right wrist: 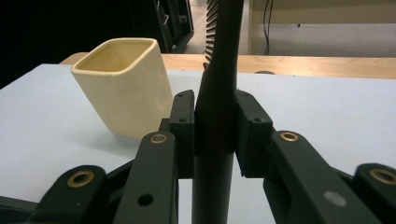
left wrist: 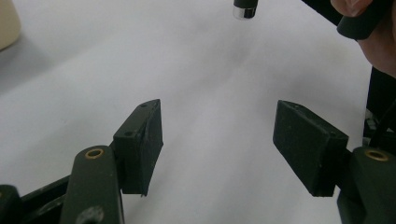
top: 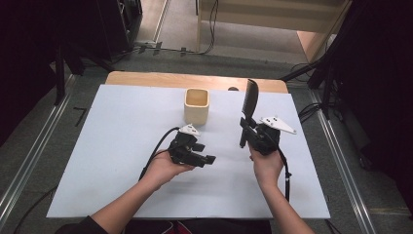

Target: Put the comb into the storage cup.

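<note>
My right gripper (top: 249,127) has its fingers (right wrist: 183,126) clamped on a black comb (top: 250,100), held upright above the white surface (top: 122,146) beside the cream cup (top: 197,106). My left gripper (top: 207,159) gapes wide, holding nothing.

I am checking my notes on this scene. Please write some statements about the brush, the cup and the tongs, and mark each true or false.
1. The right tongs grip the brush. True.
2. The left tongs hold the cup. False: they are open, with nothing between them.
3. The cup lies on its side. False: it stands upright on the white table.
4. The brush is held upright, bristle end up. True.
5. The brush is inside the cup. False: it is beside it, in the air.
</note>
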The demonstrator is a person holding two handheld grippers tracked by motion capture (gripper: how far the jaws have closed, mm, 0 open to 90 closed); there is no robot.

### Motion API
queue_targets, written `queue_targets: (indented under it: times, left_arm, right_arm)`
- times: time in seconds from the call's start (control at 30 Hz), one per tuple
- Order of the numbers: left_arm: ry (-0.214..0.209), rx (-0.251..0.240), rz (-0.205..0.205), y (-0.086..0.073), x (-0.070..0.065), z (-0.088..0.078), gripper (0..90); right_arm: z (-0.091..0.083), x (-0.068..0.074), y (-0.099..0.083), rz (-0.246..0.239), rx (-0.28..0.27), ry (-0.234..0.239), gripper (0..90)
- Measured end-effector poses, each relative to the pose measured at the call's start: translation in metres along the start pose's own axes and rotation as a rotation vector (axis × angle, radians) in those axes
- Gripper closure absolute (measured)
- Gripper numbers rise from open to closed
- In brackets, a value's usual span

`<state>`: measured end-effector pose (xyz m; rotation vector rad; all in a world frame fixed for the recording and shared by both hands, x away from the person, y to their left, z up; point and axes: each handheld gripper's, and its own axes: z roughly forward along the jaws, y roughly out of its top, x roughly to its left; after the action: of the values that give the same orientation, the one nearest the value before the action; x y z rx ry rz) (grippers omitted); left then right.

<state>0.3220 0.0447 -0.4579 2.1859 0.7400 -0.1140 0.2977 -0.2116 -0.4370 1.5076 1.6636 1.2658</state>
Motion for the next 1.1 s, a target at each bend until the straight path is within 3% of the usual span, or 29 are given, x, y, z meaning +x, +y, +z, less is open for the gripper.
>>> queue_targets:
  times: [0.1, 0.3, 0.47, 0.63, 1.1]
  left_arm:
    - [-0.002, 0.002, 0.003, -0.001, 0.002, -0.004, 34.1]
    - [0.011, 0.007, 0.017, -0.005, 0.004, -0.011, 34.0]
    - [-0.023, 0.002, 0.009, -0.007, 0.006, -0.019, 32.5]
    - [-0.003, 0.034, 0.022, -0.010, 0.010, -0.027, 32.5]
    - [0.028, 0.066, 0.062, -0.026, 0.015, -0.043, 30.7]
  right_arm:
    - [-0.002, 0.001, 0.000, -0.014, -0.017, -0.009, 69.8]
    - [-0.003, 0.000, 0.001, 0.001, -0.020, 0.011, 69.8]
    - [-0.004, 0.002, 0.002, -0.016, -0.034, 0.011, 69.9]
    - [-0.003, 0.003, 0.002, -0.017, -0.028, 0.023, 69.8]
    - [-0.003, 0.009, 0.005, -0.018, -0.044, 0.052, 69.8]
